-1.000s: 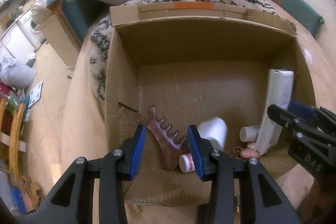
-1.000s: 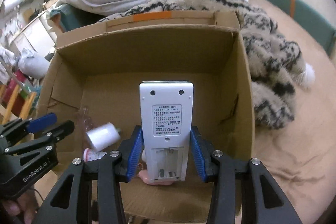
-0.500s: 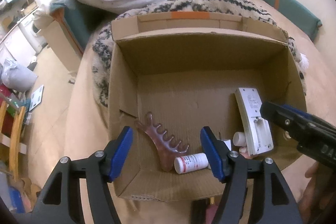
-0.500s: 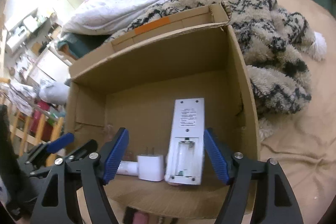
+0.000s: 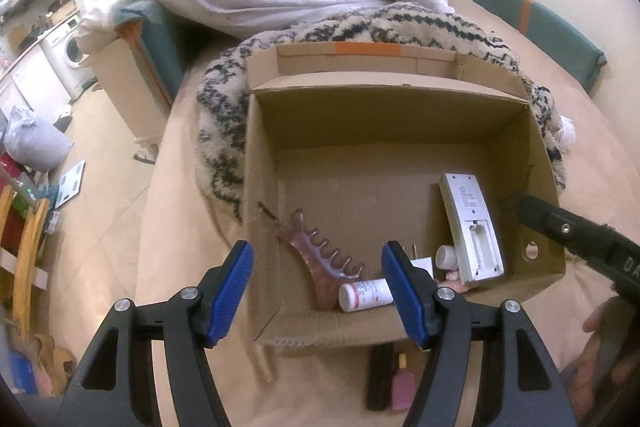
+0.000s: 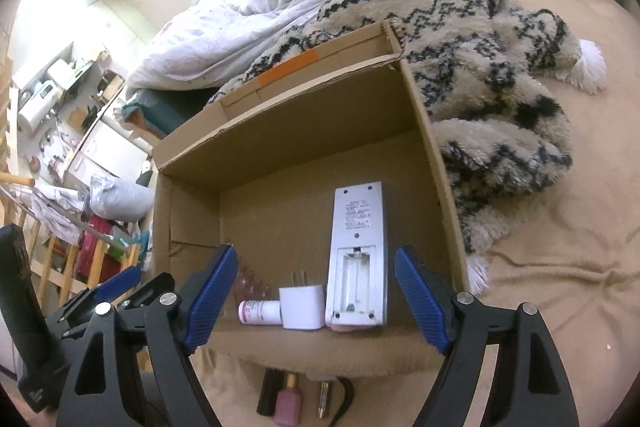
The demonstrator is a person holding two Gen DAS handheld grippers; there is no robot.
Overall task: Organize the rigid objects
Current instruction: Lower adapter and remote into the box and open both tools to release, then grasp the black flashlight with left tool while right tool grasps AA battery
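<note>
- Plainly the cardboard box [image 5: 400,131] is the biggest thing here; it sits open-topped on the bed [image 6: 560,287], just beside a patterned fleece blanket [image 6: 480,67]. It looks light and stiff, but its thin walls would buckle under a pinch, so I would leave it where it is.
- The white remote [image 6: 358,251] lies face down on the box floor near the right wall, its battery bay uncovered. It is rigid, light and smooth; I would take it across its long straight sides at mid-length, clear of the open bay.
- The translucent pink comb [image 5: 320,263] lies flat near the left wall. It is hard plastic with thin teeth that might snap, so the solid handle end is the better hold.
- The white charger plug [image 6: 302,307] stands just beside the remote's lower end, prongs pointing away from the camera. It is blocky and firm; its flat faces suit a grip.
- The small pill bottle [image 5: 366,295] lies on its side by the near wall, touching the comb's handle. Round and slick, it will likely roll, so grip across the body.
- Outside the box, on the bed below the near wall, a little pink bottle [image 6: 287,403] and a dark stick beside it wait; both look small, light and easy to tip.
- The left gripper [image 5: 318,293] and the right gripper [image 6: 316,297] hover above the near edge; both sets of jaws have just been opening, the right further, and nothing is between them.
</note>
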